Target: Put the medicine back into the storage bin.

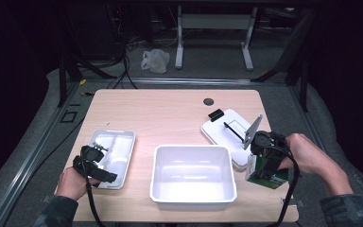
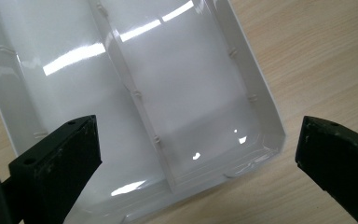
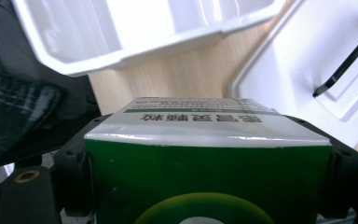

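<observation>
A green and white carton (image 1: 267, 179) hangs upright over the table's right front corner, with my right gripper (image 1: 261, 166) shut on it from above. In the right gripper view the carton (image 3: 205, 158) fills the gap between both jaws, its printed white end pointing away. My left gripper (image 1: 99, 152) hovers over the near end of a white two-compartment tray (image 1: 124, 142). The left gripper view shows its black jaws wide apart, open (image 2: 198, 135), with nothing between them and the tray (image 2: 270, 116) bare below.
A large white bin (image 1: 193, 149) sits at the middle front, its rim (image 3: 135, 49) just beyond the carton. A white lid (image 1: 222, 135) with a black handle (image 1: 234, 132) lies at the right, behind the right gripper. A small black block (image 1: 215, 114) rests by it.
</observation>
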The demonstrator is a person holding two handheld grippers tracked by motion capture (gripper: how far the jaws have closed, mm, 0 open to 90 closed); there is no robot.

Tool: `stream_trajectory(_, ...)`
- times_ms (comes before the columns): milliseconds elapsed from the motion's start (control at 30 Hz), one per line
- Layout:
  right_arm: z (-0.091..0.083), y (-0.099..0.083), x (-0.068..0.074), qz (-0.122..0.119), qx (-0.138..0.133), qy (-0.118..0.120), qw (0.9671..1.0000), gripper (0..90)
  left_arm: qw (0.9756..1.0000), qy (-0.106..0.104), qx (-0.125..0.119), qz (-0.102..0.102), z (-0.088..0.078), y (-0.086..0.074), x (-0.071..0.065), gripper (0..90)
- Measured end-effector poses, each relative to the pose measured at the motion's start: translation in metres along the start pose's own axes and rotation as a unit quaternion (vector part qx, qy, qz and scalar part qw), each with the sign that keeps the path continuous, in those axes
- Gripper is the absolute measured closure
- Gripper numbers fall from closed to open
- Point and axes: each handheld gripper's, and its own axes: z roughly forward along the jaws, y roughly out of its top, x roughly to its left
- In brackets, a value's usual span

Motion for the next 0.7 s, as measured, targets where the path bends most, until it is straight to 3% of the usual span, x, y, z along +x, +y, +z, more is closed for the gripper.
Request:
stream_trajectory(200,-0.019,0.014,0.005,-0.025,0.002,-0.011,0.9996,15.7,1.0000,-0.001,0.000,-0.002,0.000,-0.001,0.001,0.1)
stream_trajectory(433,-0.037,0.032,0.011,-0.050,-0.022,-0.014,0.9984,15.7,1.0000,-0.002,0.000,0.000,0.001,0.000,0.000,0.1)
stream_trajectory(700,-0.041,0.063,0.019,-0.075,-0.031,-0.013,0.9966,15.6,1.0000,-0.003,0.000,-0.001,0.001,-0.001,0.001,0.1)
